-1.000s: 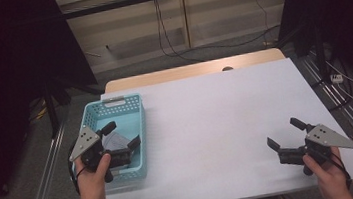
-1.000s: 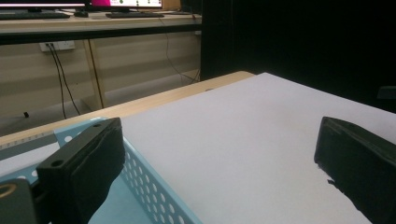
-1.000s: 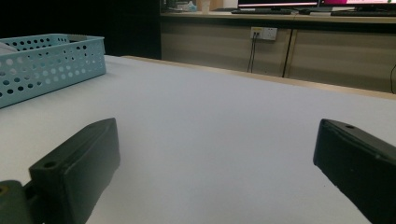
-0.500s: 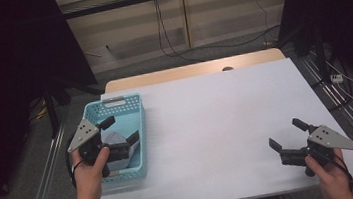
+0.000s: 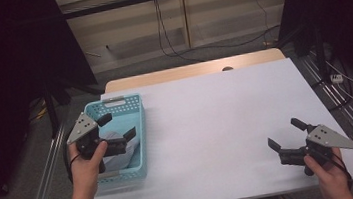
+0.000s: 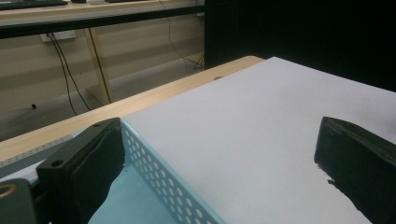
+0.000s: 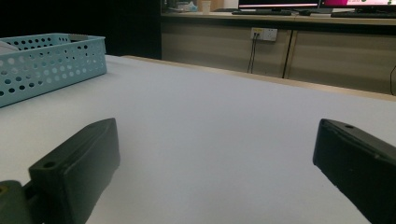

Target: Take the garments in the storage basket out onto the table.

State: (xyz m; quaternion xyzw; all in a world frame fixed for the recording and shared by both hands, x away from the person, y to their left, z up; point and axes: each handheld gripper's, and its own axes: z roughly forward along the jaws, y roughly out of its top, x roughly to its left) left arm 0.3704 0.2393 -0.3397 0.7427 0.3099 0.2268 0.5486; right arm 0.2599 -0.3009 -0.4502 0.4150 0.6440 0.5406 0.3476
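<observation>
A light blue perforated basket (image 5: 141,124) stands at the table's left side, and something pale grey (image 5: 113,137) lies inside it. My left gripper (image 5: 117,127) hovers over the basket, open and holding nothing. In the left gripper view its jaws (image 6: 222,144) straddle the basket's right wall (image 6: 163,179), pointing across the white table top (image 6: 261,130). My right gripper (image 5: 284,133) is near the table's front right corner, open and empty, aimed left. In the right gripper view it (image 7: 217,144) hangs low over the white surface, with the basket (image 7: 46,63) far off at the upper left.
The white table top (image 5: 216,115) has a wooden strip (image 5: 186,71) along its far edge. Metal rails (image 5: 336,101) run beside the table on both sides, and cables lie on the floor behind. Dark curtains stand at the left and right.
My left gripper has risen a little over the basket and drifted slightly away from me. The right gripper has barely shifted, and both have stayed open.
</observation>
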